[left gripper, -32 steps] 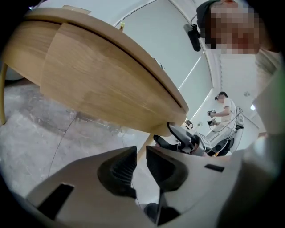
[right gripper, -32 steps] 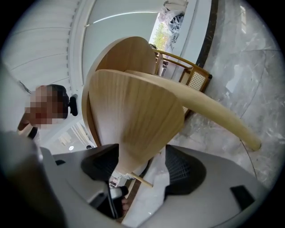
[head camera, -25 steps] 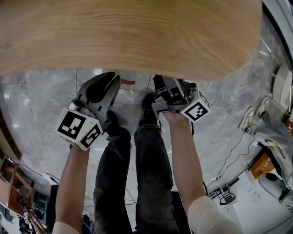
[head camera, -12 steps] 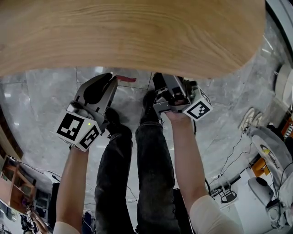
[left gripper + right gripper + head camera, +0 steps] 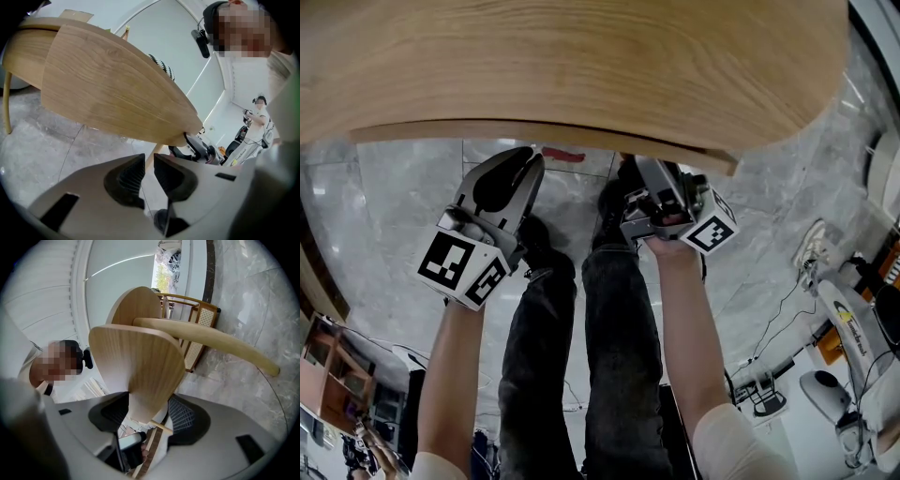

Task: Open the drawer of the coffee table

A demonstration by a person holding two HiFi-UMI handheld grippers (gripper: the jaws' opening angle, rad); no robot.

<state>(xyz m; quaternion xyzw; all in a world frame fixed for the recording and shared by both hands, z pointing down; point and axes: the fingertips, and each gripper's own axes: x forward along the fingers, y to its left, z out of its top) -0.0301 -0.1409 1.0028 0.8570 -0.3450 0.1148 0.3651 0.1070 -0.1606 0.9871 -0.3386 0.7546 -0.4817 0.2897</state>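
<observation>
The coffee table's wooden top (image 5: 581,66) fills the upper head view. Below its near edge a curved wooden drawer front (image 5: 581,139) sticks out. My right gripper (image 5: 654,178) reaches under that edge at right of centre; its jaws are closing with the drawer front (image 5: 140,366) between the pads (image 5: 185,416), which grip its lower edge. My left gripper (image 5: 528,164) hangs to the left, apart from the drawer, jaws together and empty (image 5: 149,164). In the left gripper view the drawer front (image 5: 117,93) stands out ahead of the table.
Grey marble floor (image 5: 403,197) lies below, with a red mark (image 5: 562,154) near the table. The person's legs (image 5: 581,356) stand between the arms. Cables and equipment (image 5: 844,319) crowd the right side. A cane-backed chair (image 5: 199,324) stands beyond the table.
The drawer front has slid out from under the tabletop towards me, drawn by the right gripper. The left gripper has stayed put.
</observation>
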